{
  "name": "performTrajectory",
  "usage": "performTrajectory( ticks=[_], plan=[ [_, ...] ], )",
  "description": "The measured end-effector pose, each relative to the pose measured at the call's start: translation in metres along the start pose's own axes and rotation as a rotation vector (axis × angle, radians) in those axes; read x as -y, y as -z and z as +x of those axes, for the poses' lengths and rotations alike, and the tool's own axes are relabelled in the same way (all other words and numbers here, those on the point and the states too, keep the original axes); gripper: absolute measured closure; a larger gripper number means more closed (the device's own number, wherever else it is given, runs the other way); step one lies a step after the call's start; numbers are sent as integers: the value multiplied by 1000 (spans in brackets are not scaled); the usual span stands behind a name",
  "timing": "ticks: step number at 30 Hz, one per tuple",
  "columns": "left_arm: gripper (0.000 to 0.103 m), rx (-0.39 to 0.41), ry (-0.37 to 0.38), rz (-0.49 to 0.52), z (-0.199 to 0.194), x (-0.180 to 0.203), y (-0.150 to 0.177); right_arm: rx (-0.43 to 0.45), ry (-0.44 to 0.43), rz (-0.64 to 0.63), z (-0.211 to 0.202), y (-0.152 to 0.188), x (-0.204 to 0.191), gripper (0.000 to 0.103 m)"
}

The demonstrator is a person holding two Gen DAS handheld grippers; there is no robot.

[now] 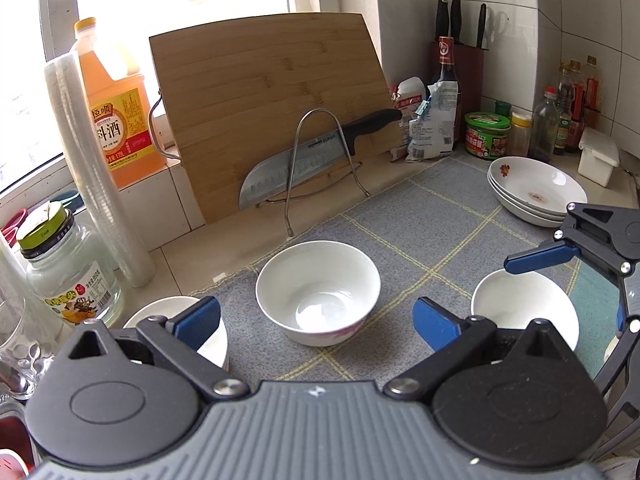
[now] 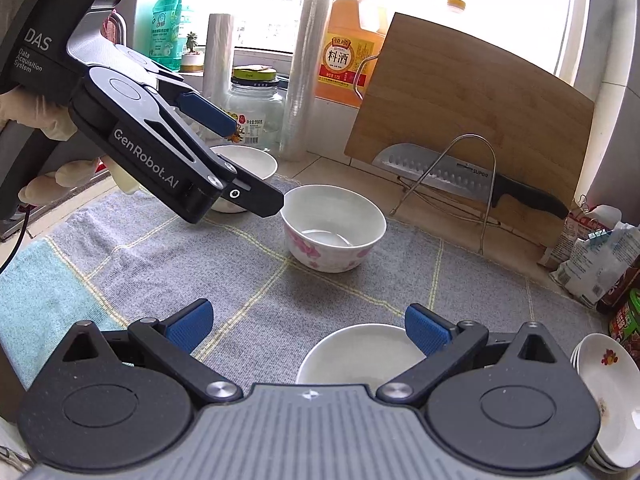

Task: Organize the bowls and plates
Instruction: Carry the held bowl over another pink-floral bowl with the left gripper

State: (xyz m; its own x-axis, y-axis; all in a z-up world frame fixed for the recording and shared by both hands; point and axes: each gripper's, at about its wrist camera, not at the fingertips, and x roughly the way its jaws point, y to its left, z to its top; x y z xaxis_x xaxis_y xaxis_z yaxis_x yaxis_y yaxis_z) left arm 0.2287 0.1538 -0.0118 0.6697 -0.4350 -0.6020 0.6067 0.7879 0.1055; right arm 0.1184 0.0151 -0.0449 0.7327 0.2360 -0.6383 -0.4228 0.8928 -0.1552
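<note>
A white bowl with pink flowers point(image 1: 318, 292) point(image 2: 333, 227) stands in the middle of the grey checked cloth point(image 1: 432, 220). My left gripper point(image 1: 316, 320) is open and empty, just in front of that bowl. A second white bowl point(image 1: 180, 320) point(image 2: 244, 166) sits at the left, under my left finger. A third white bowl point(image 1: 520, 304) point(image 2: 360, 354) sits at the right, below my open, empty right gripper point(image 2: 308, 326). A stack of white plates with a red flower point(image 1: 536, 190) point(image 2: 612, 396) stands at the far right.
A bamboo cutting board point(image 1: 268, 112) leans on a wire rack with a large knife point(image 1: 304, 160) at the back. A glass jar point(image 1: 64, 272), film roll point(image 1: 96, 168) and cooking wine jug point(image 1: 116, 112) stand left. Sauce bottles point(image 1: 568, 112) and a knife block point(image 1: 460, 40) fill the back right corner.
</note>
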Motion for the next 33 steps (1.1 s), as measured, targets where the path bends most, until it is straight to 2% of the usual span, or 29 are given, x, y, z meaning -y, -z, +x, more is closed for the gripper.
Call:
performTrajectory(
  ticks=[11, 22, 33],
  plan=[
    [1, -54, 45, -6, 46, -20, -15, -42, -1, -5, 36, -19, 12, 0],
    [1, -106, 91, -35, 81, -38, -26, -86, -46, -41, 73, -36, 23, 0],
    [1, -235, 139, -57, 113, -45, -26, -138, -81, -56, 108, -44, 29, 0]
  ],
)
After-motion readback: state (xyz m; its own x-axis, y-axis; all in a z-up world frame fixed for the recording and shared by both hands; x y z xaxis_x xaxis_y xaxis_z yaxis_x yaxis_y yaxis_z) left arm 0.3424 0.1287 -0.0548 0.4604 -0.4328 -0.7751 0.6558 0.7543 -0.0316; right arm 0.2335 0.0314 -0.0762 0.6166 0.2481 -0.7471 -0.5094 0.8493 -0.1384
